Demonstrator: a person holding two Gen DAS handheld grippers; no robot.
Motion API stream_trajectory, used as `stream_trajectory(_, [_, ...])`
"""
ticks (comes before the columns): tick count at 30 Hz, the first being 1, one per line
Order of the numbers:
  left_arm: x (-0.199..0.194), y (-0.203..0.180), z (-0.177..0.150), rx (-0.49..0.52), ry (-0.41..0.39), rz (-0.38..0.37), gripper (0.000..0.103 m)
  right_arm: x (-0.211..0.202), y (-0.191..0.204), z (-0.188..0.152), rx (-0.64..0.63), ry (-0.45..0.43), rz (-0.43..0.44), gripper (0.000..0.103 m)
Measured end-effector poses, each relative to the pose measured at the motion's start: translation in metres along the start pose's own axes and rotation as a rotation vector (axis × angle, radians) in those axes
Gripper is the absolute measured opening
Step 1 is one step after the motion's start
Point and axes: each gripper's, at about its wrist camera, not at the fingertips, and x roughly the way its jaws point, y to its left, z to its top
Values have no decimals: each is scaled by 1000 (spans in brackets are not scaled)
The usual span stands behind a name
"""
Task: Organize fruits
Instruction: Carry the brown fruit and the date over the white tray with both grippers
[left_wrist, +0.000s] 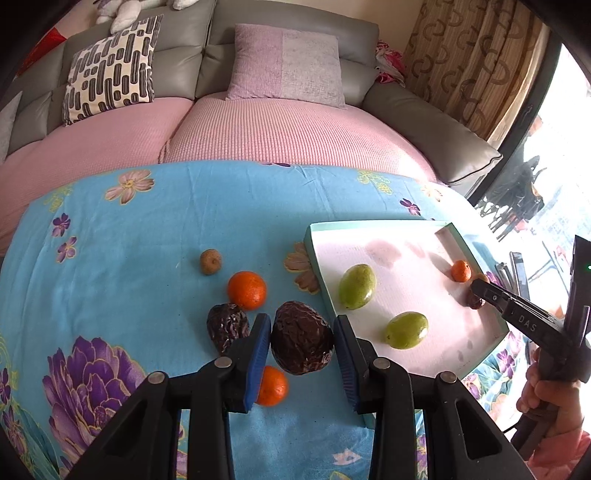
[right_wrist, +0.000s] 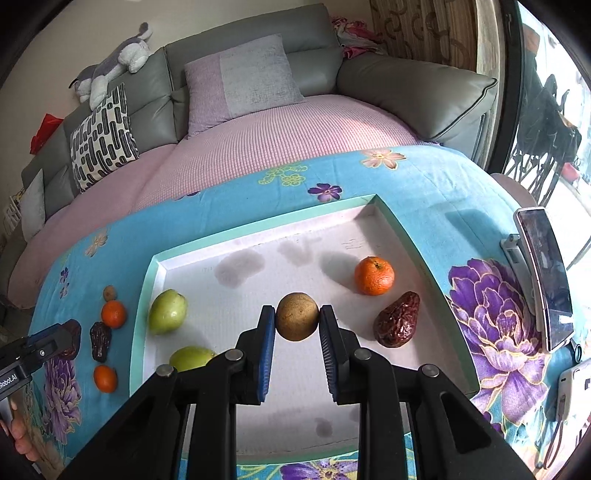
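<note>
Blue ribbed pads of my left gripper clamp a wrinkled dark date, lifted over the flowered blue cloth beside the tray's edge. My right gripper pinches a round, rough brown fruit above the shallow white tray with its mint rim. Inside lie two smooth green fruits, a dimpled tangerine and a red date; another shrivelled date and two tangerines rest on the cloth

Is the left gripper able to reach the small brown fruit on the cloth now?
Probably not yet: the left gripper is shut on a dark wrinkled fruit. The small brown fruit lies uncovered on the cloth beyond an orange.
</note>
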Motion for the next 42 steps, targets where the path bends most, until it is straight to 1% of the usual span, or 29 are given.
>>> stream_trajectory(9, [13,-60,-9,149,38,-69,37,-21,-40,3,75,-46,-66,25])
stream_trajectory(13, [18,-80,-14,198,55,-96,37,-27,-49,3,93,-56,-74,25])
stream_trajectory(16, [25,-89,-18,223,75,-97,37,-25,-49,3,93,-50,-70,25])
stream_trajectory(29, [42,-90,-26,224,128,-76,37,-13,-41,-1,61,-11,-46,25])
stream_trajectory(35, [55,-90,-30,226,168,-61,37,13,-33,-11,34,81,-31,25])
stream_trajectory(42, [63,-88,-34,225,198,-49,37,31,-20,-19,-6,139,-15,25])
